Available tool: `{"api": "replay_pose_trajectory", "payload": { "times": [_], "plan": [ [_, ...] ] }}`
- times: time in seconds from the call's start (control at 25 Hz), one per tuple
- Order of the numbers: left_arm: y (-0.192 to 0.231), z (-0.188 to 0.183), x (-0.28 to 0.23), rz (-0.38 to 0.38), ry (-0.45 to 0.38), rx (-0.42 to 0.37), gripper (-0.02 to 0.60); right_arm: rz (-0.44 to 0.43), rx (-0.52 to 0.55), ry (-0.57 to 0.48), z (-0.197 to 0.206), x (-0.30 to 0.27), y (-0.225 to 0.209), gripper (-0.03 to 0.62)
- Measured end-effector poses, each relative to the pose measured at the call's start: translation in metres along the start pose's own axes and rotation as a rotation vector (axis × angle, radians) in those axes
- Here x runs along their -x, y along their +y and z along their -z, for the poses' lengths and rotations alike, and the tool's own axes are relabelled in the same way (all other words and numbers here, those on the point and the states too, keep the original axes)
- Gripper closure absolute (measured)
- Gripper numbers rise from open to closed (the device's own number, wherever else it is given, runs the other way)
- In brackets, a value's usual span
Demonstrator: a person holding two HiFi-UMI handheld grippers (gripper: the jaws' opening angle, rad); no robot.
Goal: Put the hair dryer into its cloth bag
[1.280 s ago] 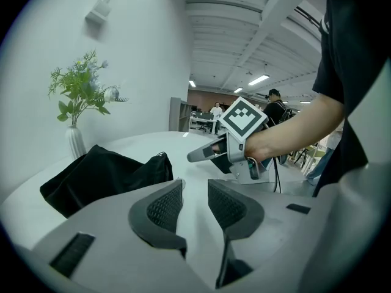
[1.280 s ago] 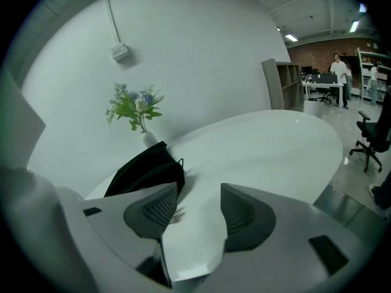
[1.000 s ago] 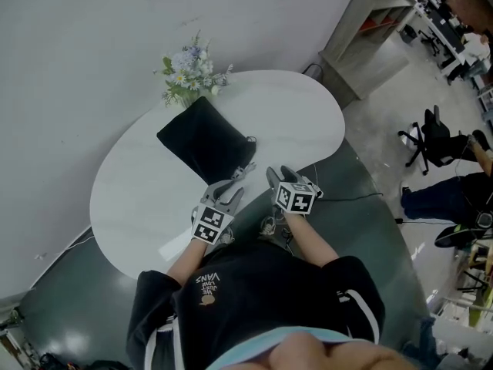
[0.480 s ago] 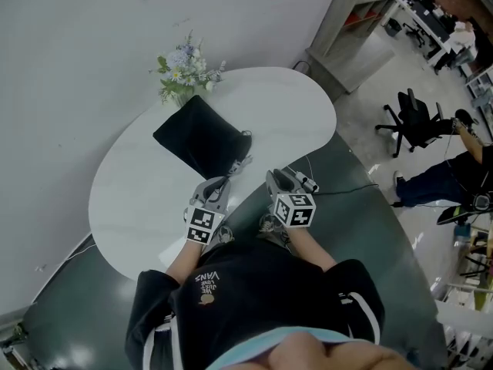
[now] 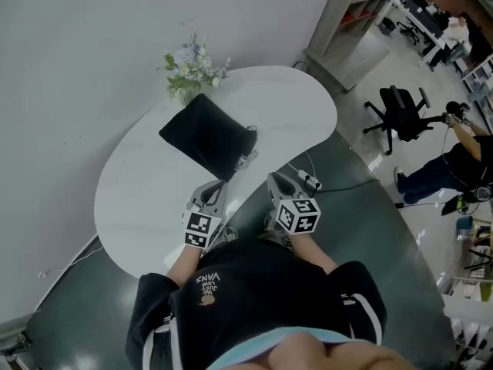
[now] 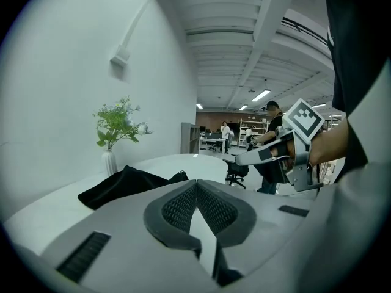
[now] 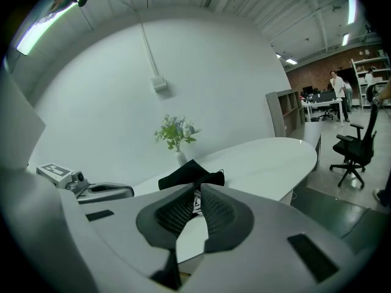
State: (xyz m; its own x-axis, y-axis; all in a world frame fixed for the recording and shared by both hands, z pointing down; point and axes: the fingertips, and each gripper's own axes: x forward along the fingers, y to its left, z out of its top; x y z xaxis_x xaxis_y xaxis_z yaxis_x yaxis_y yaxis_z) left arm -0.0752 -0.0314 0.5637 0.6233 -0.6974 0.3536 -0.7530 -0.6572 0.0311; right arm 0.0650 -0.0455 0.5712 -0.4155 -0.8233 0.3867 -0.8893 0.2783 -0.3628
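Observation:
A black cloth bag (image 5: pixel 206 137) lies bulging on the white table (image 5: pixel 293 106), its mouth toward me with a grey-white cord end (image 5: pixel 245 160) sticking out; the hair dryer itself is hidden. My left gripper (image 5: pixel 214 192) hovers by the table's near edge, short of the bag's mouth, shut and empty; in the left gripper view its tips (image 6: pixel 197 185) meet with the bag (image 6: pixel 122 185) ahead on the left. My right gripper (image 5: pixel 276 182) hangs over the floor beside the table. Its jaws (image 7: pixel 197 192) are closing, tips almost touching, nothing between them; the bag (image 7: pixel 189 174) lies beyond.
A vase of flowers (image 5: pixel 189 72) stands just behind the bag by the wall. A cable (image 5: pixel 339 185) runs over the dark floor on the right. Farther right are a grey shelf unit (image 5: pixel 347 37), an office chair (image 5: pixel 400 110) and a seated person (image 5: pixel 454 168).
Both grippers drew back from the bag's mouth toward me and rose a little. Their jaws went from apart to together. The bag has stayed put.

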Motion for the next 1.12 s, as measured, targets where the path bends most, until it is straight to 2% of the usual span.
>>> {"api": "replay_pose_trajectory", "payload": {
  "times": [0.56, 1.12],
  "plan": [
    [0.002, 0.006, 0.027, 0.03, -0.033, 0.002, 0.561, 0.002, 0.04, -0.003, 0.014, 0.024, 0.033, 0.545],
    [0.0, 0.0, 0.028, 0.03, -0.054, 0.009, 0.561, 0.0, 0.051, 0.005, 0.016, 0.025, 0.038, 0.548]
  ]
}}
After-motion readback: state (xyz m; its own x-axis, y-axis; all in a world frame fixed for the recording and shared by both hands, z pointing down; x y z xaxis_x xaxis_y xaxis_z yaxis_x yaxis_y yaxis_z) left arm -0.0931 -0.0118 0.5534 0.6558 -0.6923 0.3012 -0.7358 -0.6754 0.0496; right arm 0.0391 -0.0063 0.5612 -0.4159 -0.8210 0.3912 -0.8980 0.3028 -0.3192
